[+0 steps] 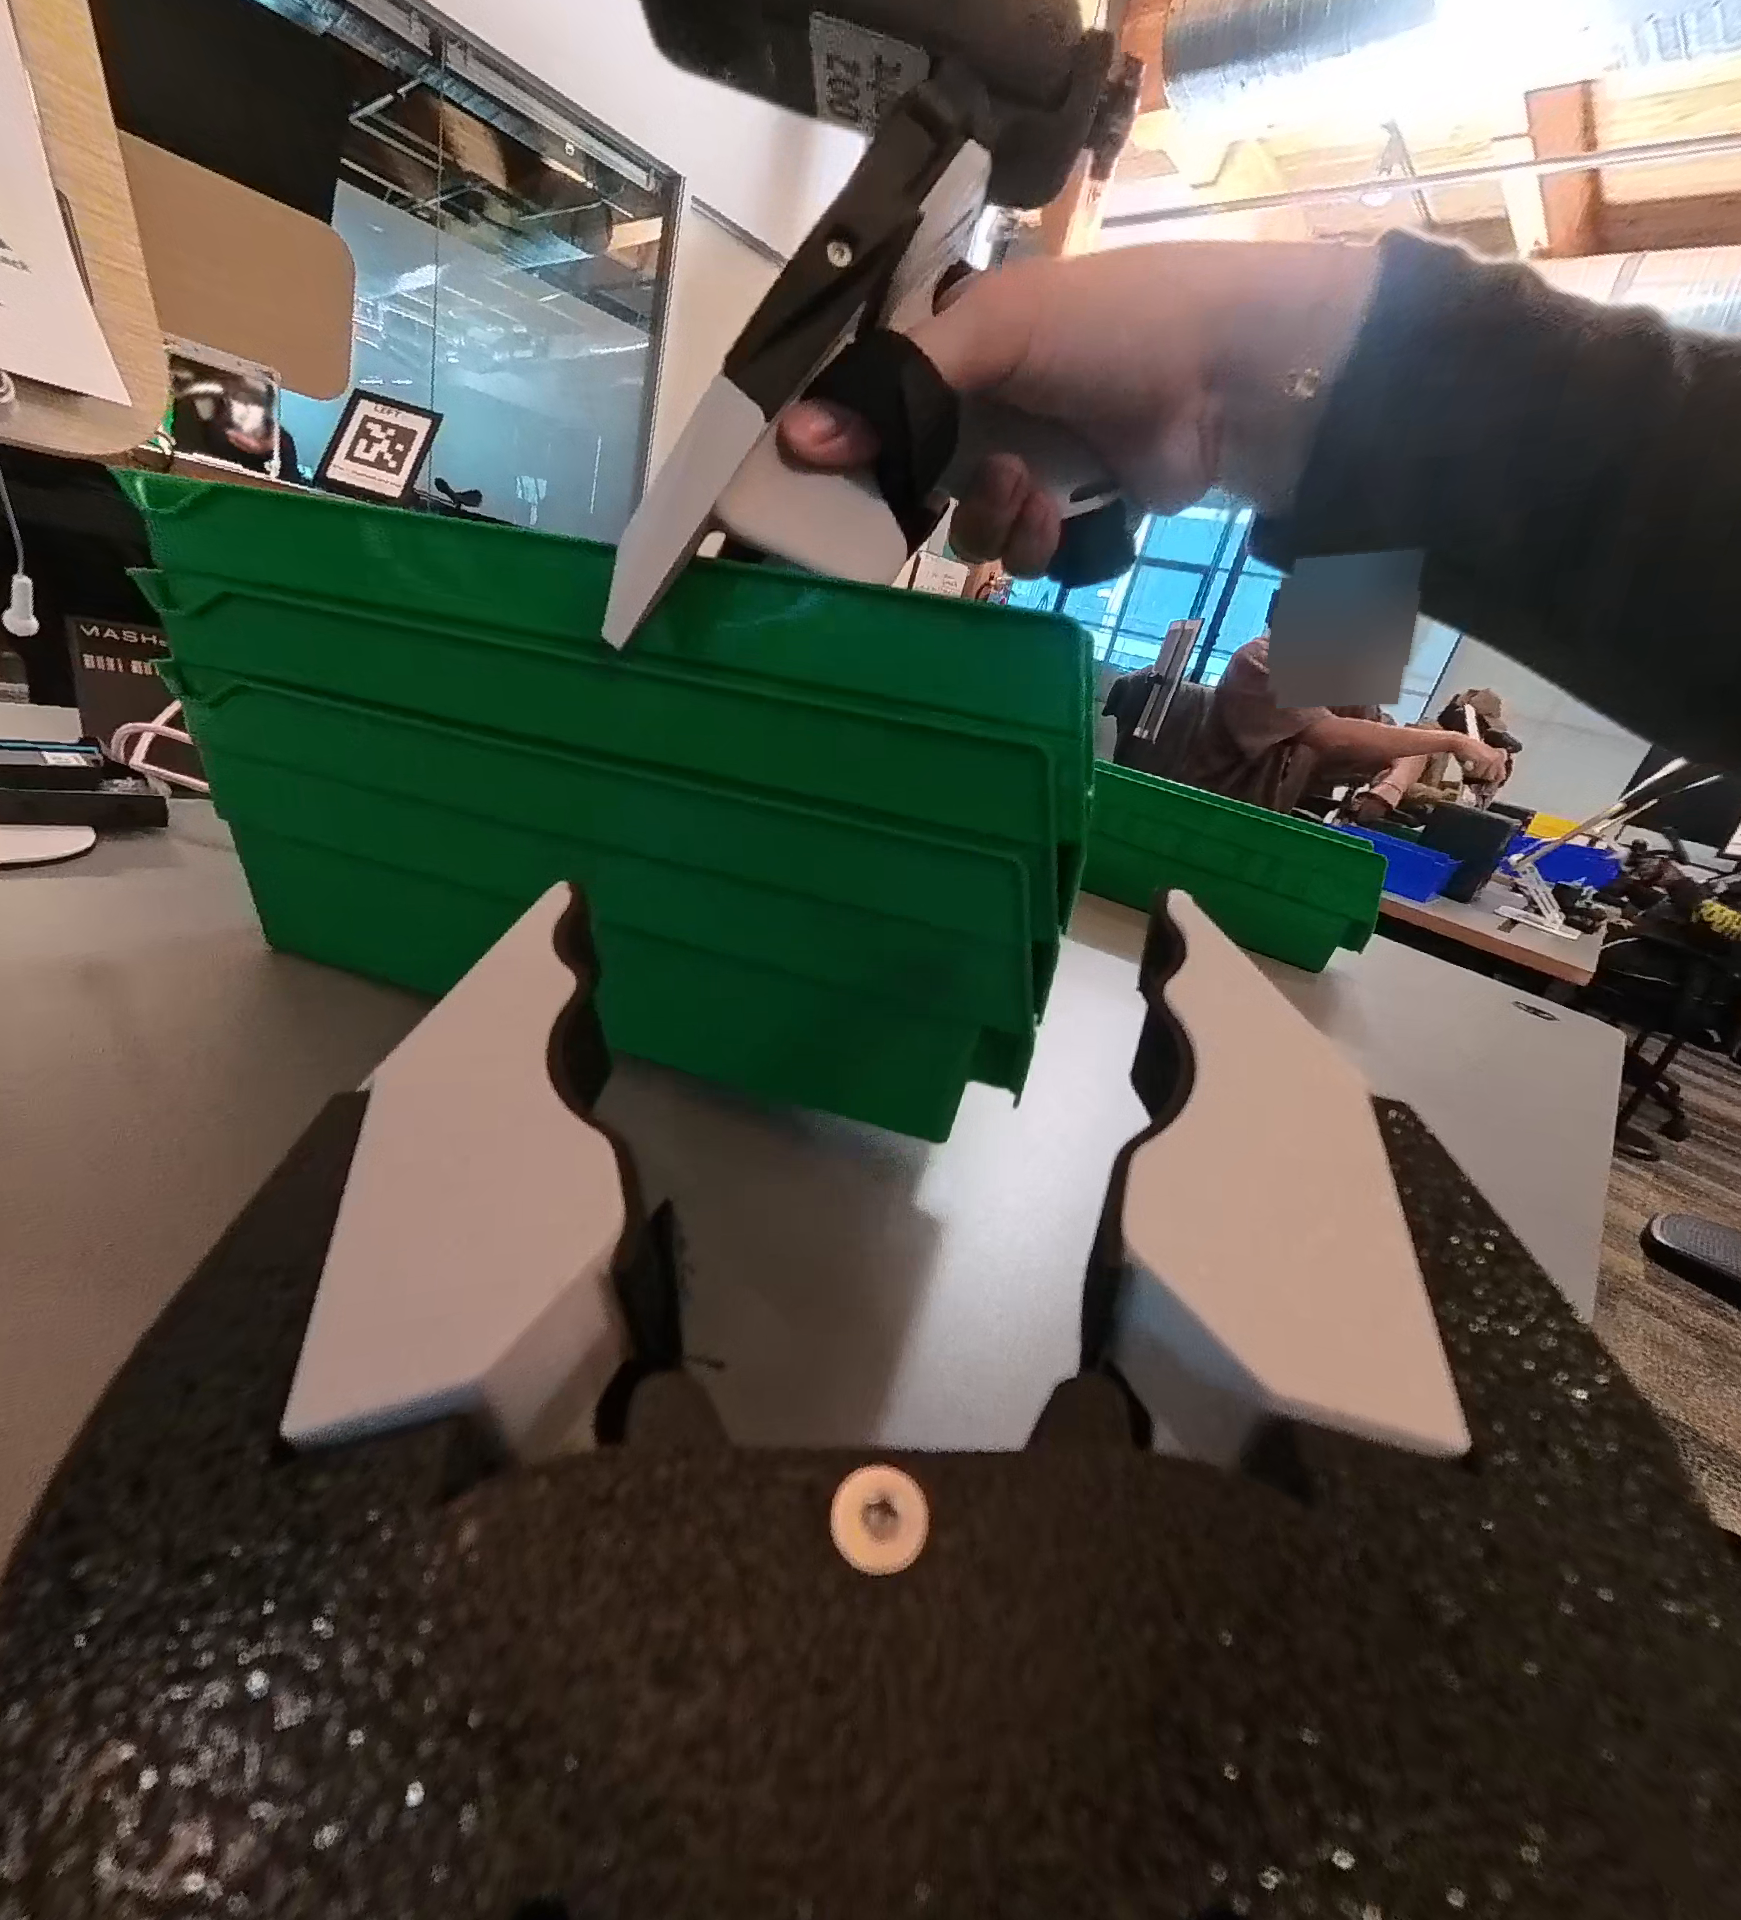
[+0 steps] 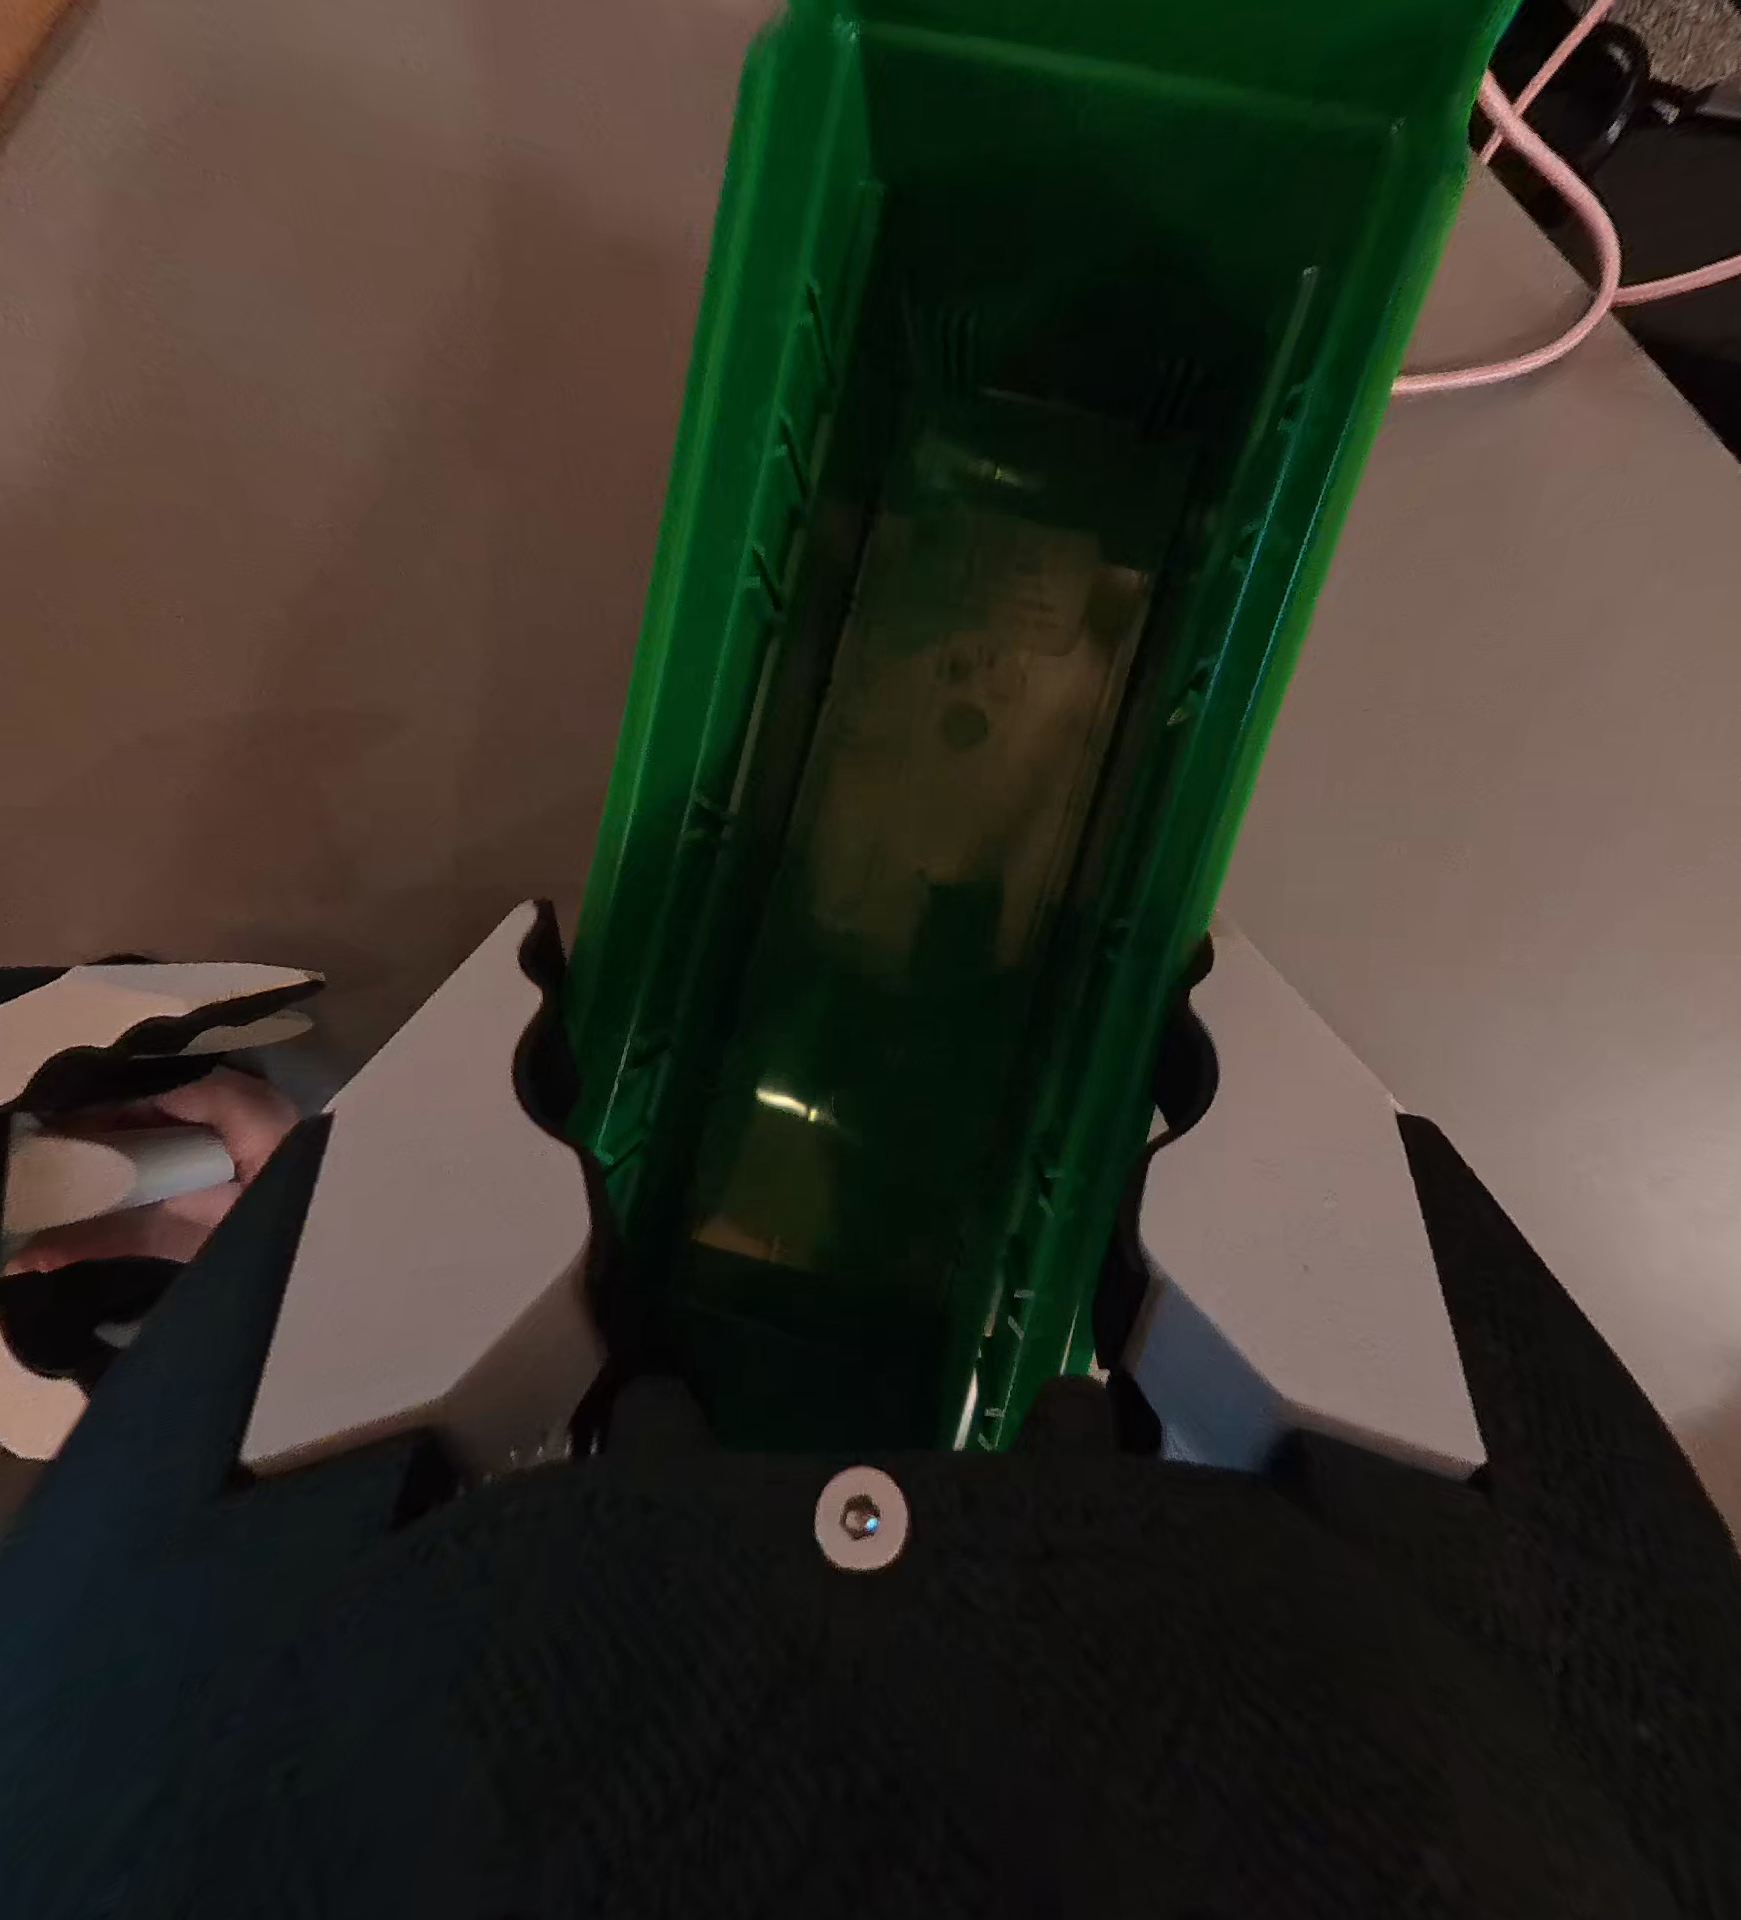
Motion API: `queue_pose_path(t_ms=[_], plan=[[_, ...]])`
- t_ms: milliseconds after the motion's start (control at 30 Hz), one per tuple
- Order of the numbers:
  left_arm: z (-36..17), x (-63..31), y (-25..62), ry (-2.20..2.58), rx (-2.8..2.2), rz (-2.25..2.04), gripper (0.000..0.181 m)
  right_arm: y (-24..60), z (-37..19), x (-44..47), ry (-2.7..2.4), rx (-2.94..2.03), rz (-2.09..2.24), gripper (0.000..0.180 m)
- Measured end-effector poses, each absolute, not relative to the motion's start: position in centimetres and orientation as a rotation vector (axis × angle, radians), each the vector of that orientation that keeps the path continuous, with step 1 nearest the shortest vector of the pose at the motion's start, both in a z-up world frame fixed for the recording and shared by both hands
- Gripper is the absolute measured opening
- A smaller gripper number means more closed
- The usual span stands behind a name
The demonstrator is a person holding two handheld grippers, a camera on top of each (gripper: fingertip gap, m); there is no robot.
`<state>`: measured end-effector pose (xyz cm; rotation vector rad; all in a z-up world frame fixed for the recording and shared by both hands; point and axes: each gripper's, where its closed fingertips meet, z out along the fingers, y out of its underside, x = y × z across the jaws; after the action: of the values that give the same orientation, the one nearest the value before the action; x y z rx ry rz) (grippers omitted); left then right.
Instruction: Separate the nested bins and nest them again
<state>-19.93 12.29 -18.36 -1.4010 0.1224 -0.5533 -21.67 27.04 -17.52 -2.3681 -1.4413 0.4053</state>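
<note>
The right gripper (image 2: 866,1143) straddles the near end of the top green bin (image 2: 1032,644), a finger on each outer side wall, jaws wide but pressed to the plastic, so it looks clamped across the bin's width. From the left wrist view that same gripper (image 1: 637,613) comes down from twelve o'clock onto the stack of nested green bins (image 1: 637,790), standing on the grey table (image 1: 118,1039) dead ahead, at least four rims stepped one above another. The left gripper (image 1: 866,997) hangs low in front of the stack, jaws spread wide, nothing between them. Judging by this, it is the separating step: top bin about to be drawn out of the nest. The next move calls for a straight lift, while the left one pins the lower bins so they don't ride up with it. One more green bin (image 1: 1230,883) lies at about two o'clock behind the stack, perhaps already pulled off. Inside the gripped bin: empty, only a glossy floor with reflections. A pink cable (image 2: 1583,270) trails at one o'clock.
</note>
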Motion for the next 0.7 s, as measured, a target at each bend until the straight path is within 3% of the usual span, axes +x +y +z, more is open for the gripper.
queue_pose_path(t_ms=[700], plan=[[-18.4,-19.9,12.3,0.123,-1.405,-0.550,0.103,27.8,-16.7,-22.6,-1.243,-2.084,0.612,0.111]])
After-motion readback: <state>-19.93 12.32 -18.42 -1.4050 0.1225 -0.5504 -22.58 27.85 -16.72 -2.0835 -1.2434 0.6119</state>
